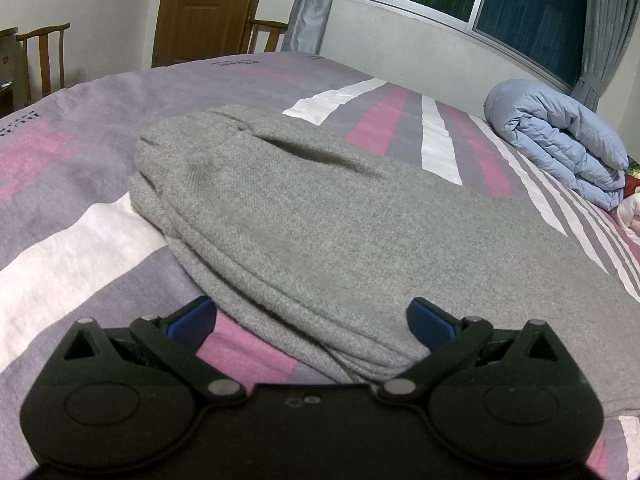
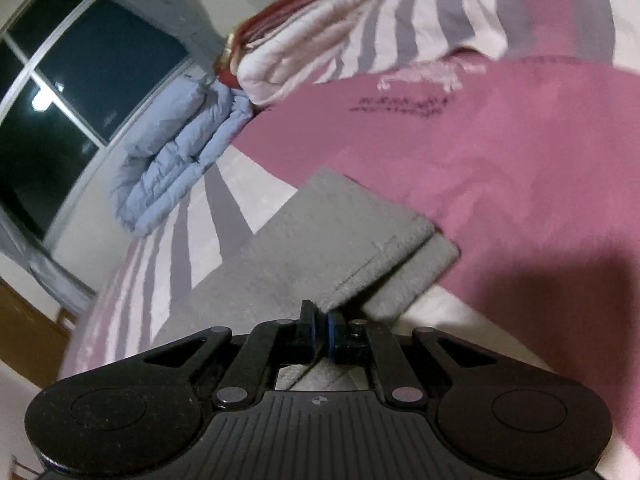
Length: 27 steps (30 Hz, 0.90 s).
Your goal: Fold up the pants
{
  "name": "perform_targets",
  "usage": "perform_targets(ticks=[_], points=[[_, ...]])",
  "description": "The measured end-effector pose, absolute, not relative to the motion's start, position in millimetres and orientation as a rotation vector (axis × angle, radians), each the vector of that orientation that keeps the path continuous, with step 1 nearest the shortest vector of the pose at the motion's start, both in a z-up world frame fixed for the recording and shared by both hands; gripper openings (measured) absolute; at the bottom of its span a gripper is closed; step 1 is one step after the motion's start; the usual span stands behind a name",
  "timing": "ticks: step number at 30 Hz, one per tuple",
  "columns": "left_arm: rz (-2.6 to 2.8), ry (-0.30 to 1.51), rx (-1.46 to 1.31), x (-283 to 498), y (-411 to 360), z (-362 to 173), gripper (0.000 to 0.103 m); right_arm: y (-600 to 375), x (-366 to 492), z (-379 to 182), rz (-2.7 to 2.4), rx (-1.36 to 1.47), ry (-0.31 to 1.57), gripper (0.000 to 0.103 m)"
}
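On the striped bedsheet [image 1: 80,216] the grey pants [image 1: 304,232] lie flat — the left gripper [image 1: 312,320] spread wide with the folded edge running between its blue fingers, the right gripper [image 2: 320,326] pressed together, pinching the cloth near the leg cuffs [image 2: 400,264].

Indoor artificial light, fairly dim and cool; the window [image 1: 520,4] is black. Both views bow strongly at the edges, corners vignetted. The right wrist view is smeared by motion blur — a lamp reflection glares in the glass [image 2: 40,102], and a dark shadow falls on the pink bedsheet [image 2: 560,280].
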<state>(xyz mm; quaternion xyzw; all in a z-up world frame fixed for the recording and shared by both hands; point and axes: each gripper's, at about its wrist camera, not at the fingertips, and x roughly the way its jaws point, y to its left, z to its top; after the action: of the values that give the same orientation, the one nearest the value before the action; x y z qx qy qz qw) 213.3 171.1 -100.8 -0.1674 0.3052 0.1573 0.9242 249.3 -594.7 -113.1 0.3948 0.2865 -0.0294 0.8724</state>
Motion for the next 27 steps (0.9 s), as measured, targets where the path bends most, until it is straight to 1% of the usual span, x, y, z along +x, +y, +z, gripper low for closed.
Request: perform_targets(ticks=[3, 6, 9, 18, 21, 22, 23, 25, 27], points=[[0.323, 0.626, -0.343, 213.2, 171.2, -100.8, 0.097, -604.9, 241.5, -113.7, -0.044, 0.863, 0.561, 0.007], [0.323, 0.627, -0.344, 213.4, 171.3, -100.8, 0.097, -620.6, 239.4, -125.7, -0.049, 0.958, 0.561, 0.007], [0.322, 0.627, -0.343, 213.4, 171.4, -100.8, 0.097, -633.7, 221.9, -128.9, -0.071, 1.028, 0.508, 0.007], [0.327, 0.627, -0.342, 213.5, 170.8, -101.1, 0.097, -647.6, 236.9, -144.6, -0.082, 1.125, 0.514, 0.008], [0.330, 0.630, -0.338, 213.8, 170.2, -101.0, 0.097, -643.0, 238.8, -135.5, -0.085, 1.059, 0.516, 0.008], [0.329, 0.629, -0.338, 213.4, 170.1, -101.1, 0.097, -640.8, 233.9, -129.3, -0.073, 1.044, 0.493, 0.007], [0.327, 0.628, -0.339, 212.9, 170.3, -101.2, 0.097, -641.0, 227.0, -123.7, -0.055, 1.046, 0.465, 0.005], [0.327, 0.628, -0.341, 212.9, 170.2, -101.5, 0.097, -642.7, 212.9, -118.6, -0.057, 1.044, 0.438, 0.004], [0.330, 0.630, -0.339, 213.3, 169.5, -101.4, 0.097, -646.9, 209.3, -125.0, -0.079, 1.047, 0.468, 0.005]])
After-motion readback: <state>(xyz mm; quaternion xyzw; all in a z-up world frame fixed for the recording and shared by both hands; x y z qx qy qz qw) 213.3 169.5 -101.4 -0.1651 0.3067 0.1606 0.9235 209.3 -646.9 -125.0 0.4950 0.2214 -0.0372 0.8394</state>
